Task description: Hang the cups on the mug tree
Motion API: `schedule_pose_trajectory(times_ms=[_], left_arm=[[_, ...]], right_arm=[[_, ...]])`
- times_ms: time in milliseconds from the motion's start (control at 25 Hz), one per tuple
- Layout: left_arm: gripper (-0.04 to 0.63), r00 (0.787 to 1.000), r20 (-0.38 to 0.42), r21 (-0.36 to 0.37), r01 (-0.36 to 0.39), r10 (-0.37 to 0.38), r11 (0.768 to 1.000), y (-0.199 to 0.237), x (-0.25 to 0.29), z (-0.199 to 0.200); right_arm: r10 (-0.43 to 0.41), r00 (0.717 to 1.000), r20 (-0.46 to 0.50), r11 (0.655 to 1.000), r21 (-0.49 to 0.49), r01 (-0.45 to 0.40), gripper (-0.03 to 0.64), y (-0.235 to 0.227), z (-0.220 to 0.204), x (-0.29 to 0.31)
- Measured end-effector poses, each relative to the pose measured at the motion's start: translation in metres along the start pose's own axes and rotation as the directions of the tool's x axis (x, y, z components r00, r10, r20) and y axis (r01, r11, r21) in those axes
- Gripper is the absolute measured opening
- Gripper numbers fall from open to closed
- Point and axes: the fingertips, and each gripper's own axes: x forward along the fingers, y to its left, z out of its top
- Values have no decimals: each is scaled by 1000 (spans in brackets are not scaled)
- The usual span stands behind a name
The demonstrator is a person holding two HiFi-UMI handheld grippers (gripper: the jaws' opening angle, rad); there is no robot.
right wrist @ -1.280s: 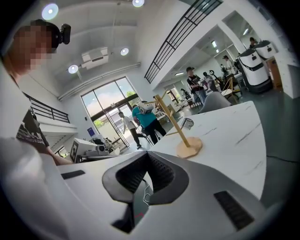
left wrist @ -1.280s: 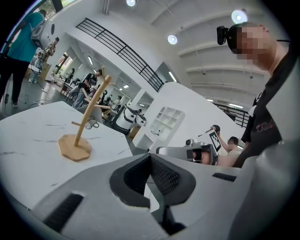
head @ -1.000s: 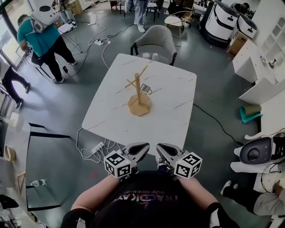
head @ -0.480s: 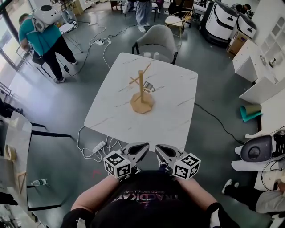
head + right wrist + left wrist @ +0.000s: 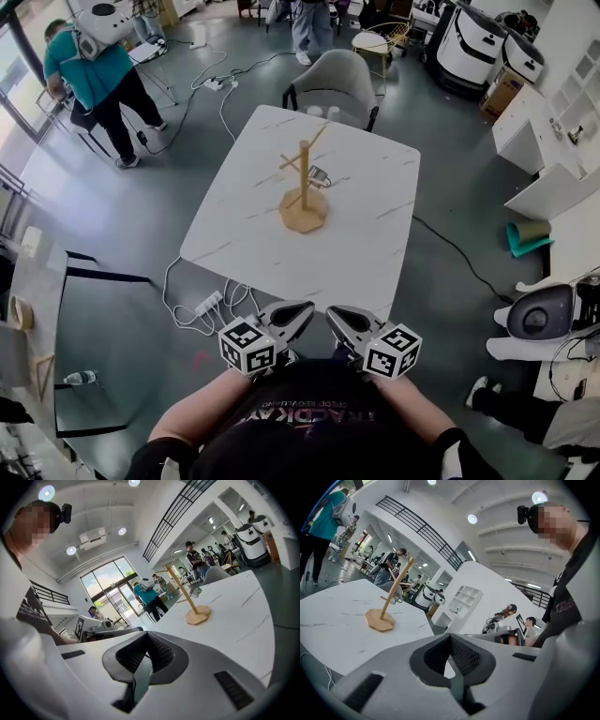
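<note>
I start with the widest thing, the grey floor (image 5: 112,253). Over the last second the person in teal (image 5: 89,75) has walked a little further along it, and someone at its left edge has gone out of sight.

The white marble table (image 5: 366,253) now sits slightly higher and further off in my head view than it did a second ago. I take that to mean I am drifting back from it, not closing in. The grey chair (image 5: 333,80) stands at its far side.

The wooden mug tree (image 5: 304,192) stands upright near the middle of the table, well apart from both tools.

The left gripper (image 5: 298,317) and right gripper (image 5: 339,319) are held close to my chest, short of the near table edge. They have not moved in that second. In each gripper's own view the jaws are pressed together with nothing between the pads.

One glassy cup (image 5: 320,175) hangs from a branch on the tree's right side. Two small pale things (image 5: 319,112) sit at the far table edge, too small for me to name.

With a cup hung and both tools empty and drawn back, I judge this a pause between hangs, or the end.
</note>
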Motion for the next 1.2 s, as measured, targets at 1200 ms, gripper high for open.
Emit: schedule_pose_trajectory(times_ms=[1200], left_arm=[[-3,1000,-1,6,-1,1,1000,-7,-12,-5]], right_arm=[[12,1000,-13,1000,-8,-12,9,14,-11,-1]])
